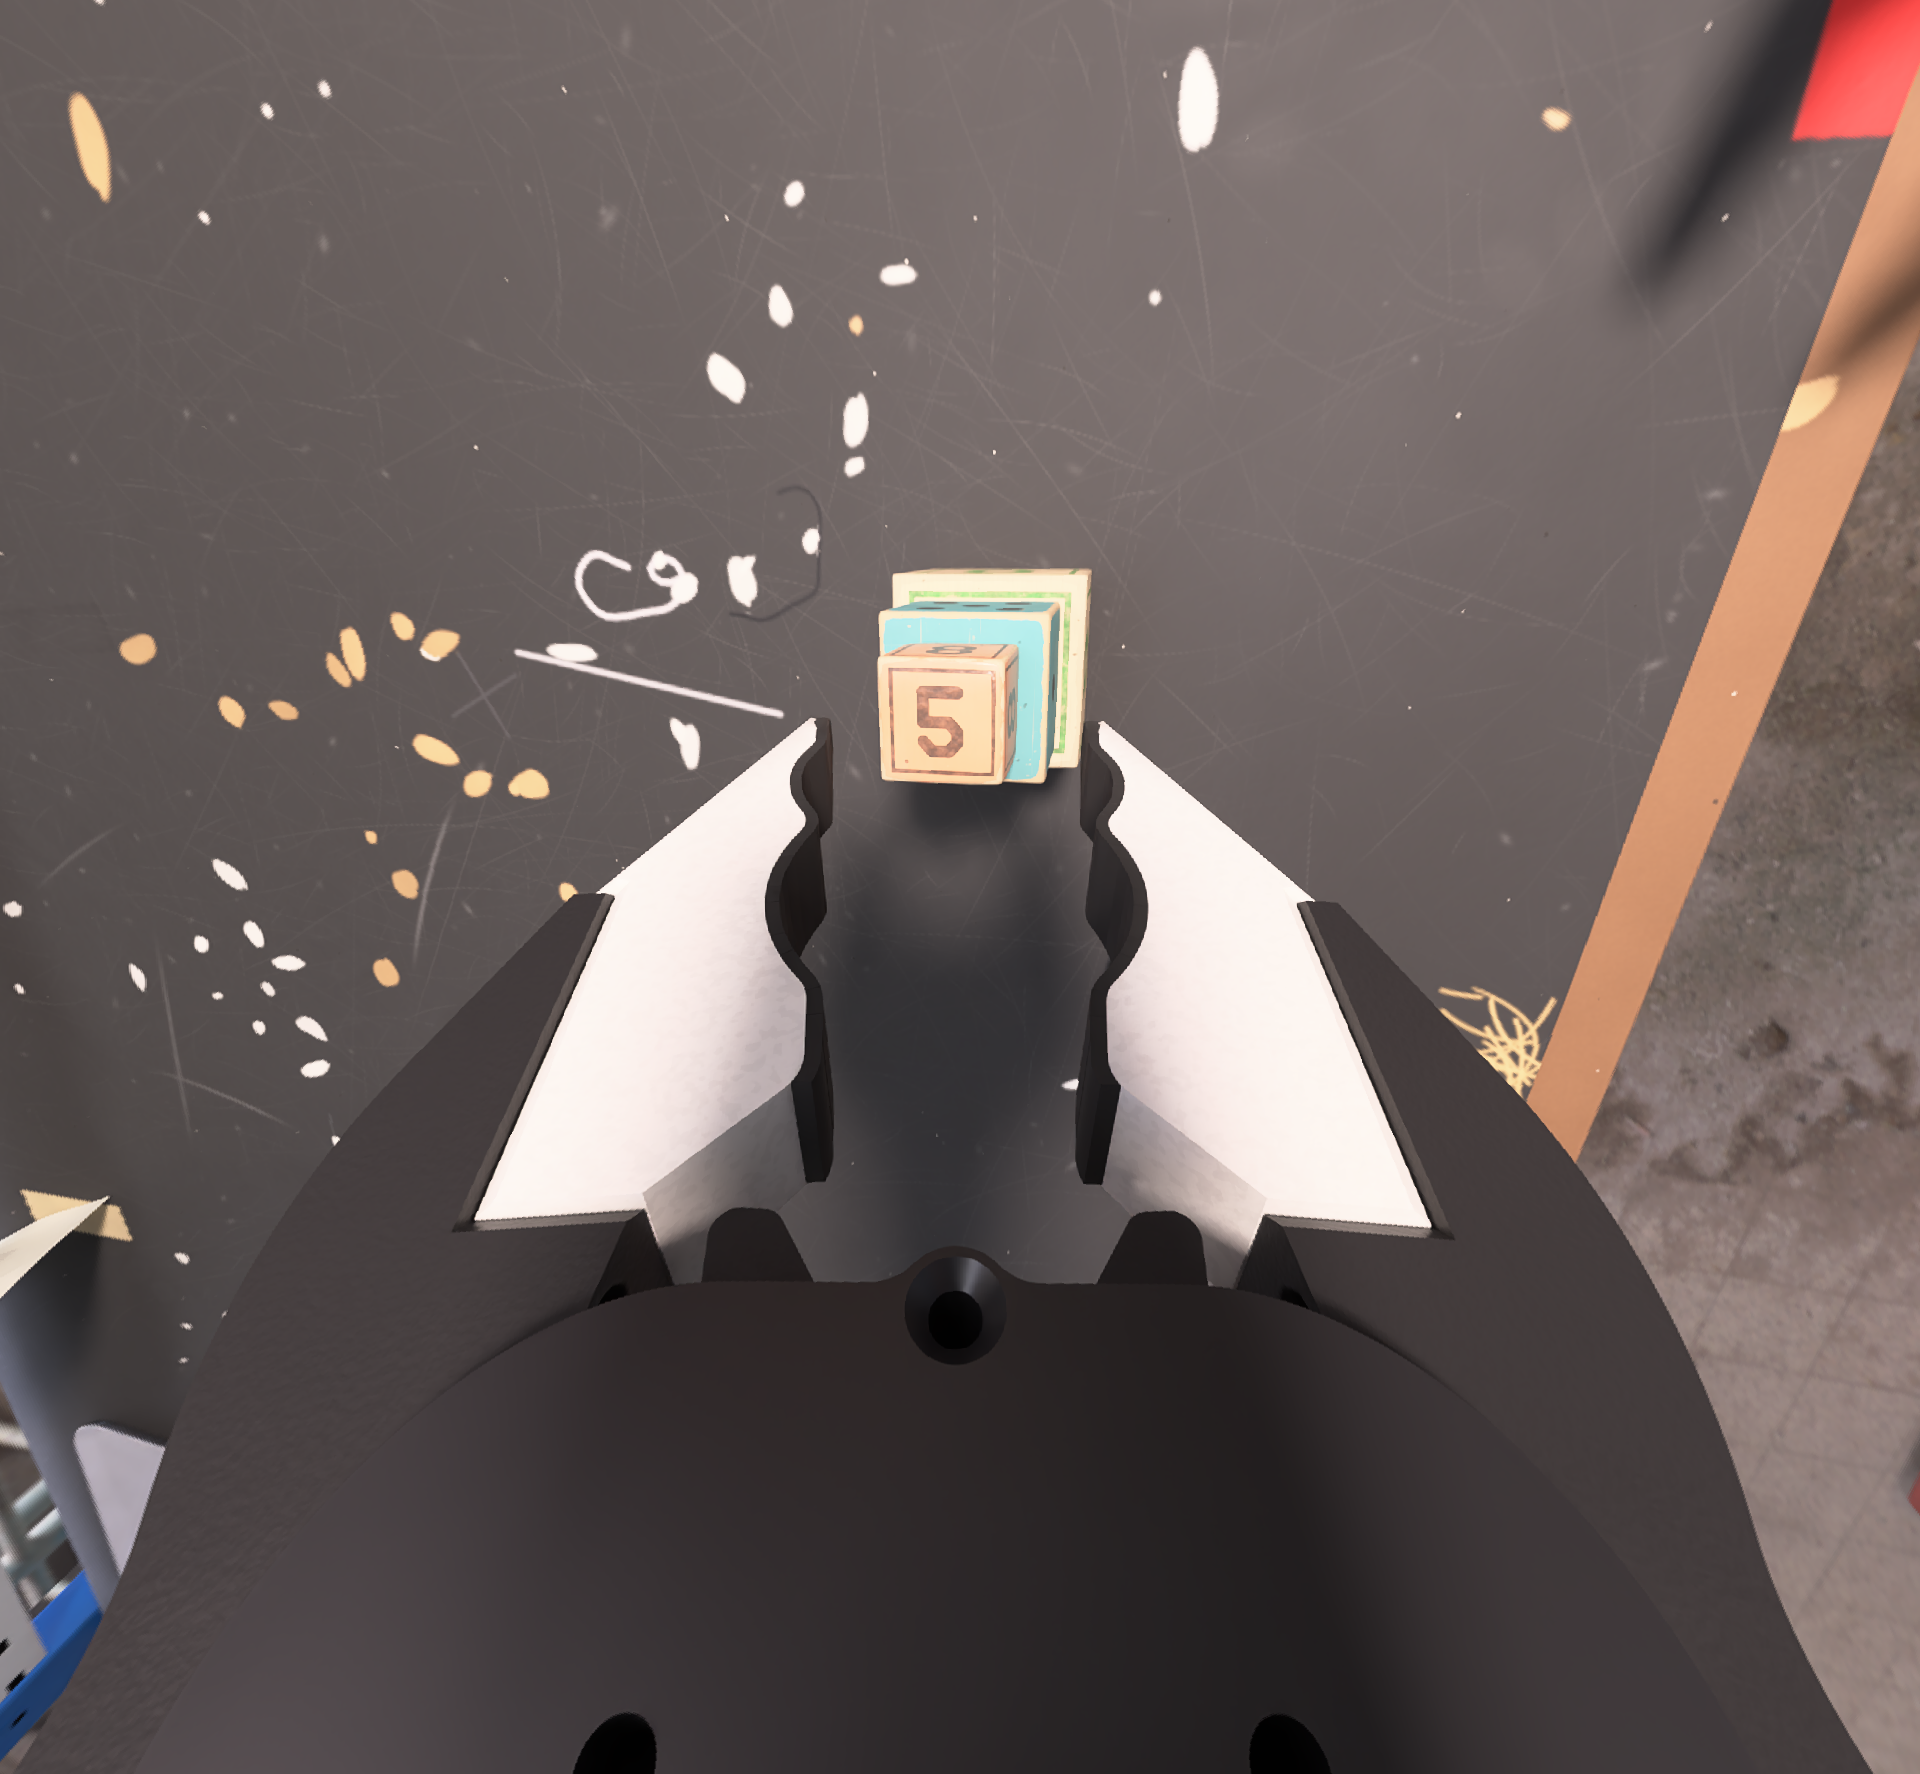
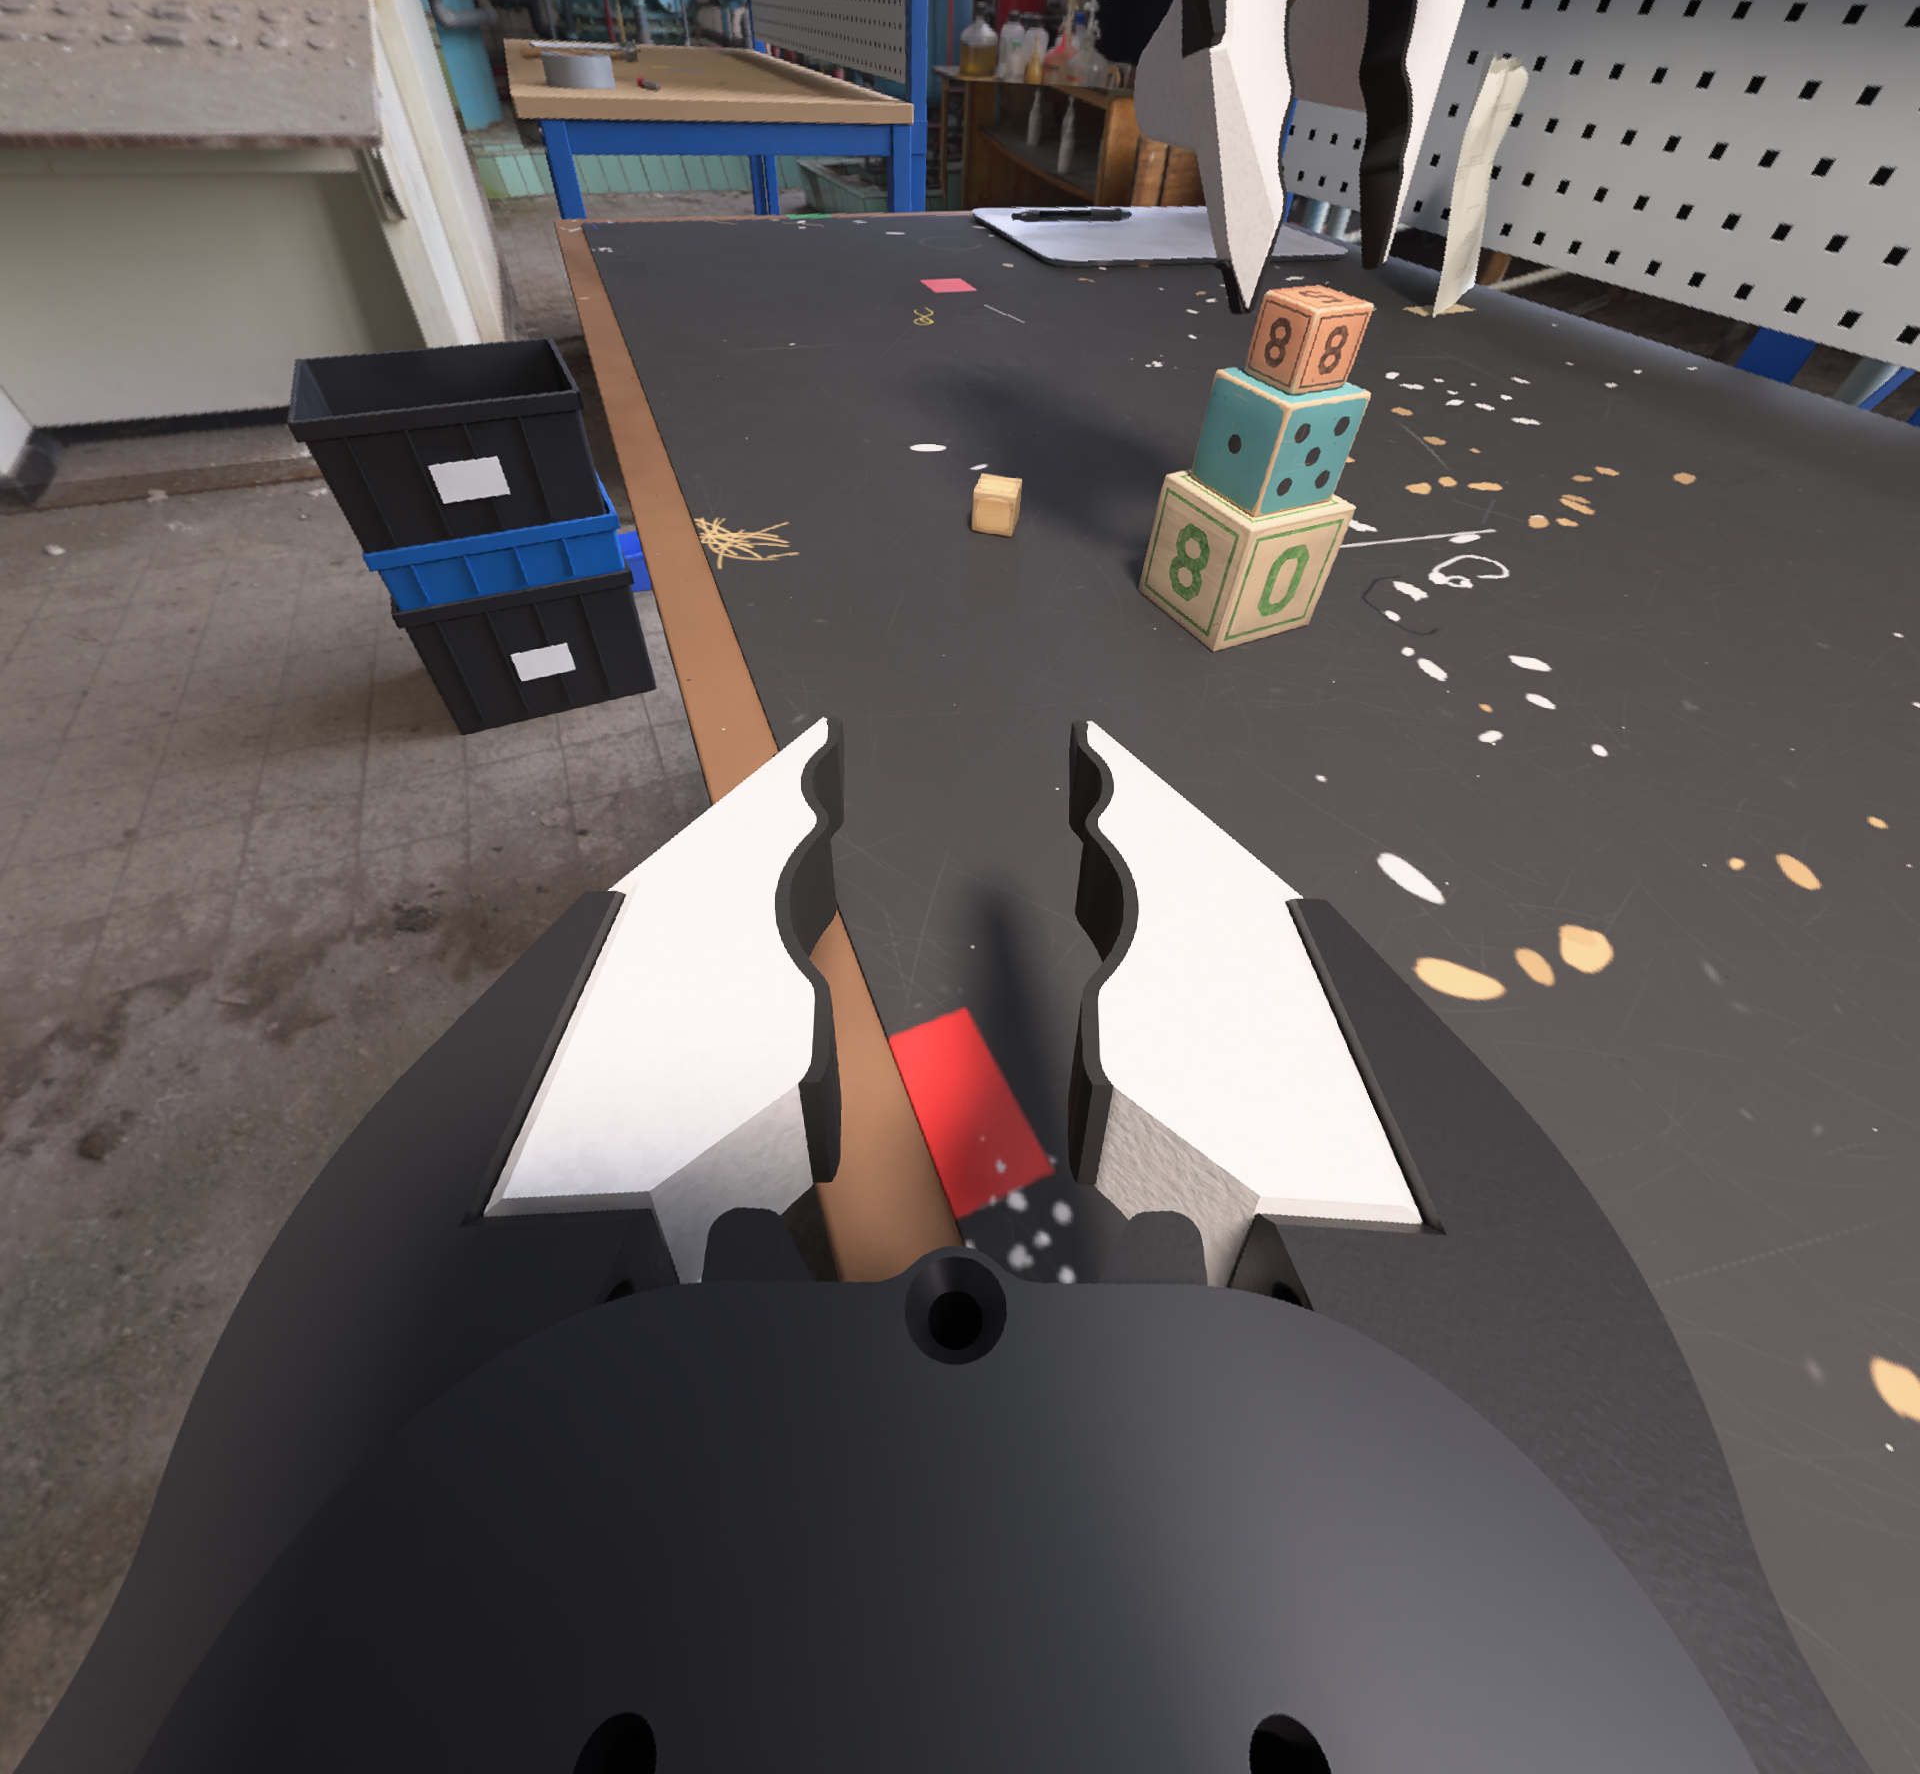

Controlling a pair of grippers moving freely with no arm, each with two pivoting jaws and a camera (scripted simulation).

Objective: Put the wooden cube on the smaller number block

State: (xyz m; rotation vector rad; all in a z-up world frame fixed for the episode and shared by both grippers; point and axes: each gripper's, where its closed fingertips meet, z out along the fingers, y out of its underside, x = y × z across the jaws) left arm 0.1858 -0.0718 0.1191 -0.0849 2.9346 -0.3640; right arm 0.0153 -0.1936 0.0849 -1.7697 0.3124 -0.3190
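In the right wrist view a stack of three blocks stands on the dark table: a large green number block [image 2: 1236, 571] at the bottom, a teal die [image 2: 1278, 441] in the middle, and the smaller orange number block [image 2: 1309, 337] on top. The plain wooden cube [image 2: 995, 504] lies alone on the table left of the stack. My left gripper [image 2: 1311, 275] hangs open and empty just above the orange block. The left wrist view looks straight down on the orange block [image 1: 943, 722], just beyond my open left gripper [image 1: 956, 737]; the cube is not in that view. My right gripper [image 2: 956, 737] is open and empty over the table's near left edge.
Black and blue bins [image 2: 468, 519] are stacked on the floor beside the table's brown edge [image 2: 675, 561]. A grey clipboard [image 2: 1122, 233] lies at the far end. A pegboard wall [image 2: 1714, 114] runs along the right. A red patch [image 2: 966, 1111] marks the near edge.
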